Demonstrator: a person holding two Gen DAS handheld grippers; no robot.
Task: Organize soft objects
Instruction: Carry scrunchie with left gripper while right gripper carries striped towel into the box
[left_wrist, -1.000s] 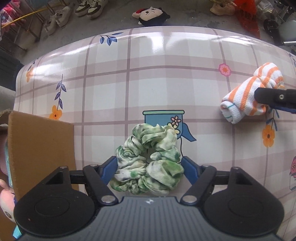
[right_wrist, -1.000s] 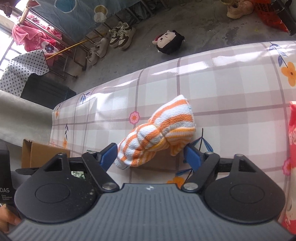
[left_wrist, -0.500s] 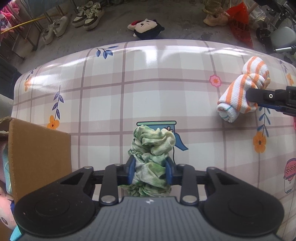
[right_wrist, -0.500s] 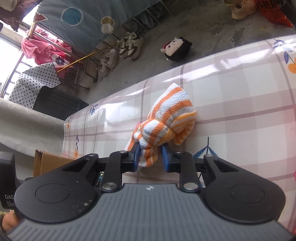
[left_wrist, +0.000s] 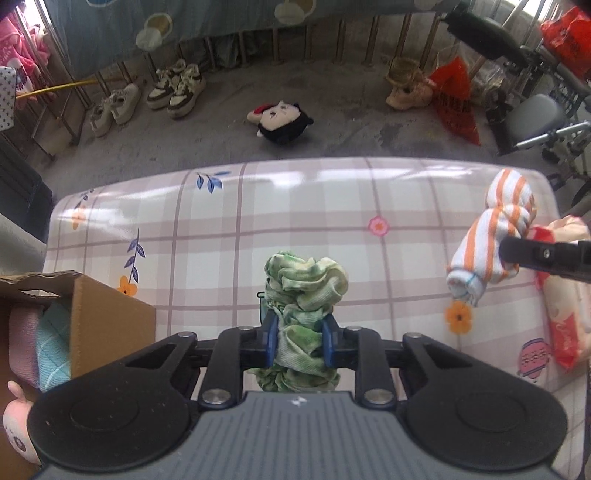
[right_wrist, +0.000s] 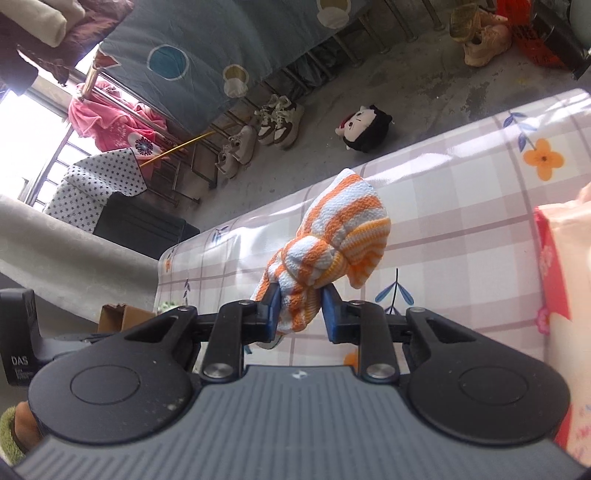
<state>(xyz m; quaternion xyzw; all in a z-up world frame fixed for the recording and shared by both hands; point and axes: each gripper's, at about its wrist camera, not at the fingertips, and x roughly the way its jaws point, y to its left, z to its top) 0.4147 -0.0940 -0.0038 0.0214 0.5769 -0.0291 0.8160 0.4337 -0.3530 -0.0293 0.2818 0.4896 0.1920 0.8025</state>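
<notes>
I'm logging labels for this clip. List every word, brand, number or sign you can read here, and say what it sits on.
"DAS": white letters on the black device at the left edge of the right wrist view; the smaller lines under it are too small to read.
Red and white soft pack: print too blurred to read.
Red bag on the floor: dark characters, unreadable.
Pink jar drawing on the tablecloth: lettering unreadable.

1 green scrunchie, 1 orange-striped cloth, 1 cardboard box, 2 folded cloths inside (pink, teal), 1 red-white soft pack, 1 plush head on floor, approx. 3 pairs of shoes, 2 claws.
</notes>
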